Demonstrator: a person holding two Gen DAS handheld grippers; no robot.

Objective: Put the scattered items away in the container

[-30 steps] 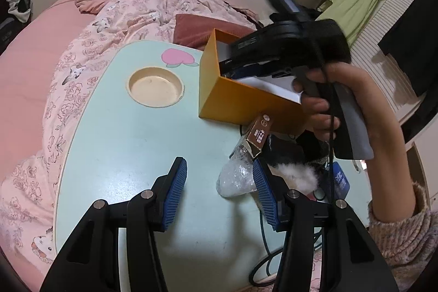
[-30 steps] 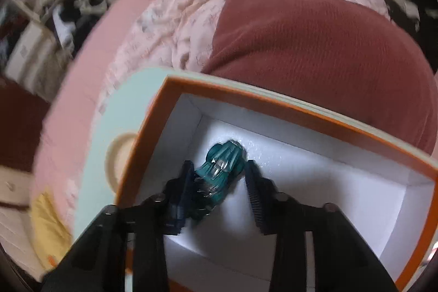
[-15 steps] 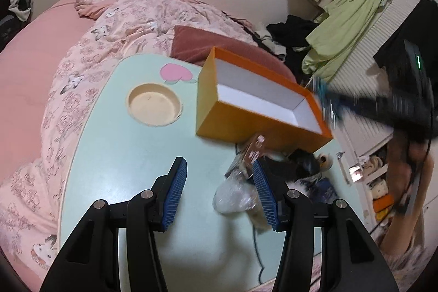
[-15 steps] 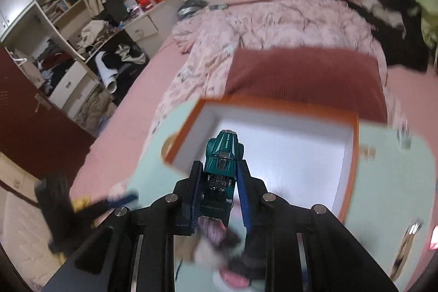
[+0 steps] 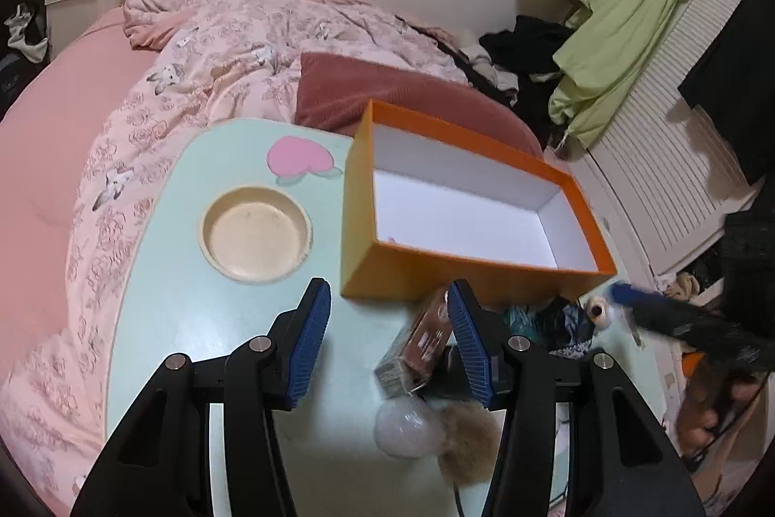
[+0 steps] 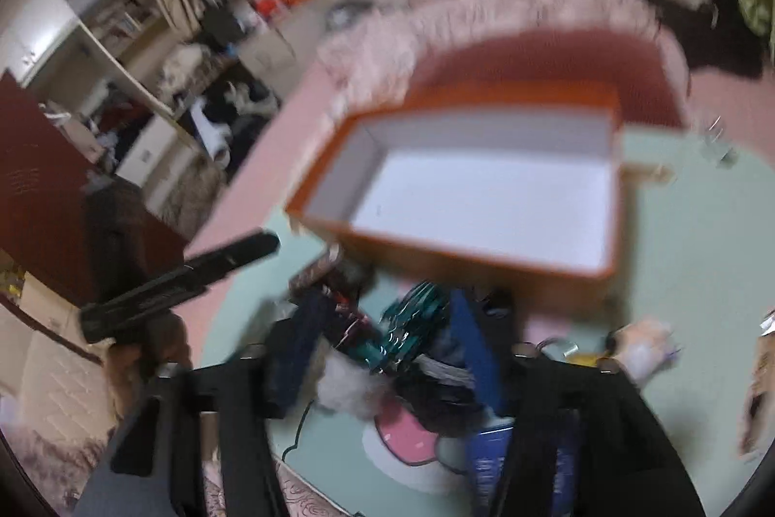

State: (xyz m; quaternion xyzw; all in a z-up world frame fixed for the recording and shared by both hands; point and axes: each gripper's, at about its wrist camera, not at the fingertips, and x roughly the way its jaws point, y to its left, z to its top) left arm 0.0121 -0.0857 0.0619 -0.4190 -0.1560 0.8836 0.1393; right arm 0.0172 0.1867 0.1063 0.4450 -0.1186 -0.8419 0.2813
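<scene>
Blur hides whether my right claw (image 6: pixel 387 352) grips the car (image 6: pixel 411 318); left claw (image 5: pixel 387 342) spread; a drop misses the box (image 5: pixel 465 265).

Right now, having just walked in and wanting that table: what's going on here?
A person with a tool in each hand is tidying things into the orange box, which is empty. The left tool hangs open over a brown packet on the table. The right tool, blurred, looks open around a green toy car lying outside the box.

Mint table (image 5: pixel 203 323) with orange box (image 5: pixel 436 274), clutter (image 5: pixel 426 371)
</scene>
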